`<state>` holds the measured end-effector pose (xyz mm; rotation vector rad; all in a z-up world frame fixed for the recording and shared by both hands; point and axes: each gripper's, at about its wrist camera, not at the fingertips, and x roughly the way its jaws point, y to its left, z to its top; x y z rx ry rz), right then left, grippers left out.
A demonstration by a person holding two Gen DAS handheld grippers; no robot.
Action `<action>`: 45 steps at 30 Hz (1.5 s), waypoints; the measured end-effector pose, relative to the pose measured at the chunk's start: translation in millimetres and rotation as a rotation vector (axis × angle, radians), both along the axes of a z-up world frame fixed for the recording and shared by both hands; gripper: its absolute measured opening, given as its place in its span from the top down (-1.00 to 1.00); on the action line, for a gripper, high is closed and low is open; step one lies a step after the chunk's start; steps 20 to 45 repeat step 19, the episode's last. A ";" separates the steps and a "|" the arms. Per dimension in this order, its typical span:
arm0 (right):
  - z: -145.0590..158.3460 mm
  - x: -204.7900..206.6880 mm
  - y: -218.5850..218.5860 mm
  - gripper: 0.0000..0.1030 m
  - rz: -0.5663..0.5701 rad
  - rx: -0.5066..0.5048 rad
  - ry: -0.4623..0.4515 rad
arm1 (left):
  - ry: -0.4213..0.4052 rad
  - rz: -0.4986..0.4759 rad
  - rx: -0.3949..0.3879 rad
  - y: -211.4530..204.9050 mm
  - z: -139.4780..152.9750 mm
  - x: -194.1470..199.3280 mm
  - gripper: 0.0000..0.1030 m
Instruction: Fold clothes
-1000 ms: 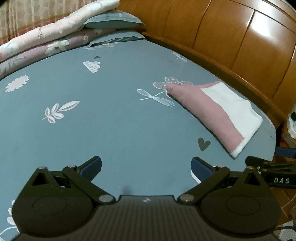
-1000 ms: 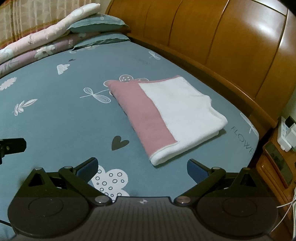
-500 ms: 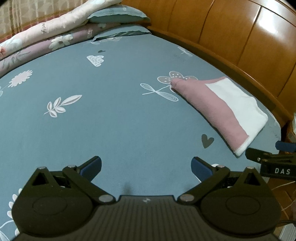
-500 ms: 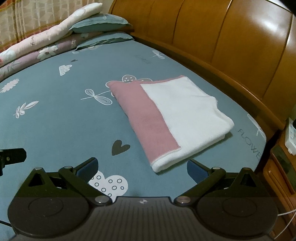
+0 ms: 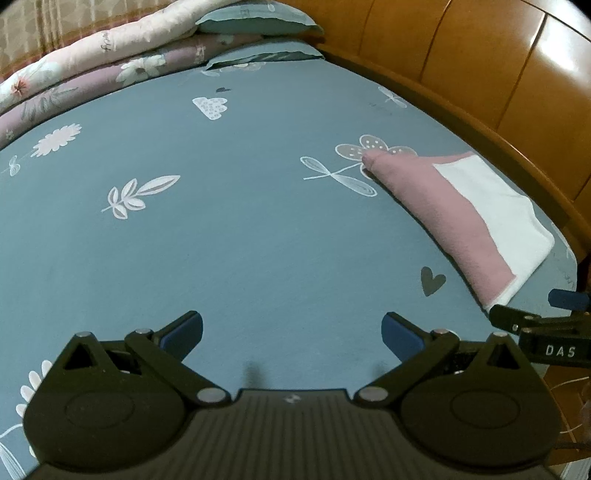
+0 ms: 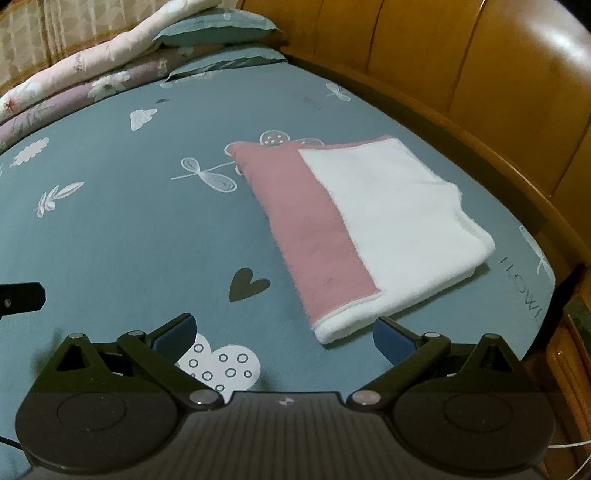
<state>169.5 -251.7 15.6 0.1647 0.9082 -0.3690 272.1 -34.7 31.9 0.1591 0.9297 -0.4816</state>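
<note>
Over on the far left, the rolled quilts (image 5: 92, 62) and stacked pillows (image 5: 255, 22) lie along the head of the bed (image 5: 221, 240), much as they did a second ago, only sitting a touch higher in the left wrist view. Nearer, the left tongs (image 5: 291, 328) hang above bare blue-grey sheet with their blue pads spread wide and nothing between them, just as open as before. Moving rightward, a dark heart print (image 6: 247, 288) lies between the two tools. The folded garment (image 6: 354, 229), pink with a white panel on top, rests flat near the bed's right edge, close to the wooden bed frame (image 6: 480, 92); its far corner covers part of a printed flower. In the right wrist view it has come closer than a second ago: its near white hem now sits just ahead of the right-hand pad. The right tongs (image 6: 284, 336) are likewise spread and empty, held above the sheet and not touching the cloth. A wooden nightstand (image 6: 569, 354) shows past the bed's corner.
</note>
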 end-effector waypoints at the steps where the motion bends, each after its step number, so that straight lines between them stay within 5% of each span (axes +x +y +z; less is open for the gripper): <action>1: -0.9 0.1 0.0 -1.00 0.003 0.001 0.003 | 0.002 0.000 0.002 -1.2 -0.7 0.1 -0.99; 45: -6.1 0.3 -10.9 -1.00 -0.005 0.007 0.016 | 0.018 -0.011 0.011 -16.8 -6.0 4.0 -0.99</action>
